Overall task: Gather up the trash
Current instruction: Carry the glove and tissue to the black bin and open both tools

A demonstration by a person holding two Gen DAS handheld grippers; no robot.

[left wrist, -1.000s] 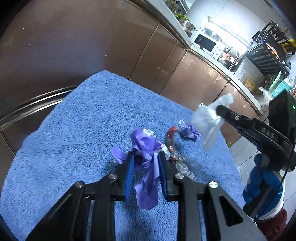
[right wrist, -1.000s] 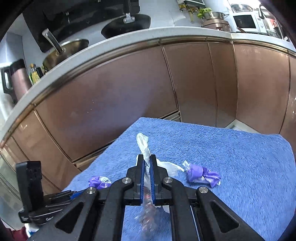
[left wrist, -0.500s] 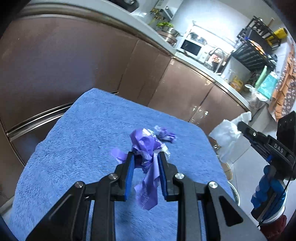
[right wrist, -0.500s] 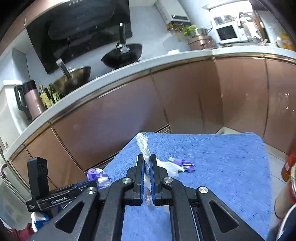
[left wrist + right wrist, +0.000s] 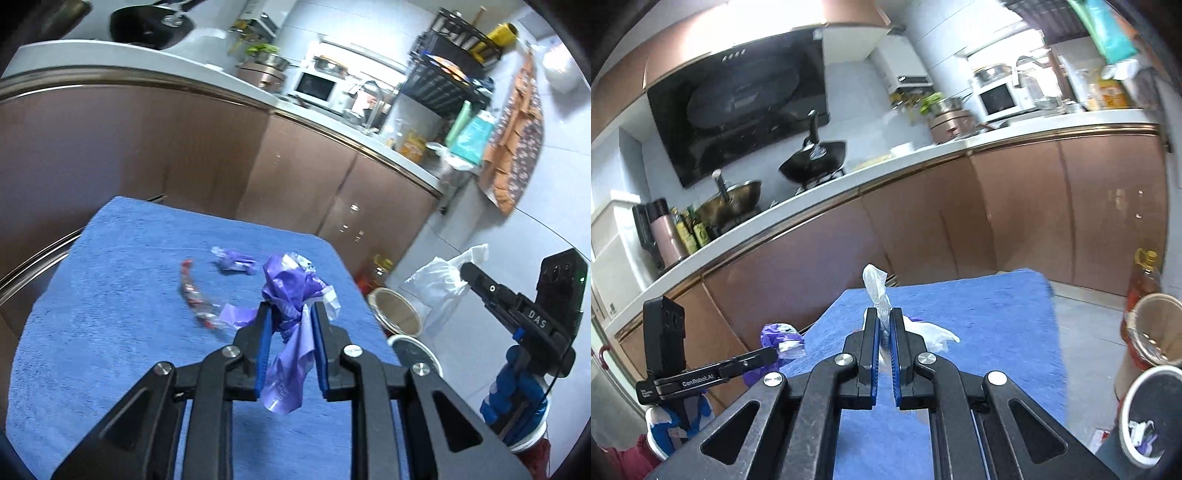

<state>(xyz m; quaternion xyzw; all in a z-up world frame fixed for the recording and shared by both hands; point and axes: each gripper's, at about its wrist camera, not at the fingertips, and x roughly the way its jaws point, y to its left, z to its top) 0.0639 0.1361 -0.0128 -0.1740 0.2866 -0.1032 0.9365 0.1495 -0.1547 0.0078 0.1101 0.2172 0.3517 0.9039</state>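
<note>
Left wrist view: the left gripper (image 5: 290,312) pinches a crumpled purple plastic wrapper (image 5: 290,291) between its blue-padded fingers (image 5: 263,343), with a loose tail of the plastic hanging down between them. The wrapper is lifted clear of the blue terry towel (image 5: 110,295) spread below. Ahead and to the left of the fingertips, a red and clear twisted candy wrapper (image 5: 194,293) lies on the towel, and just beyond it a small purple twisted wrapper (image 5: 236,263). Off to the right, the right gripper (image 5: 466,273) holds a crumpled white plastic bag (image 5: 439,290) beyond the towel's edge, above a round beige bin (image 5: 395,312) on the floor.

Right wrist view: the right gripper (image 5: 881,321) is pressed nearly together on the white plastic bag (image 5: 877,291), which sticks up past the fingertips and spills out to the right. To the left, the left gripper (image 5: 764,358) carries the purple wrapper (image 5: 777,334). Low at the right stands a white-rimmed bin (image 5: 1134,398) with scraps inside, and the beige bin (image 5: 1145,332) behind it.
</note>
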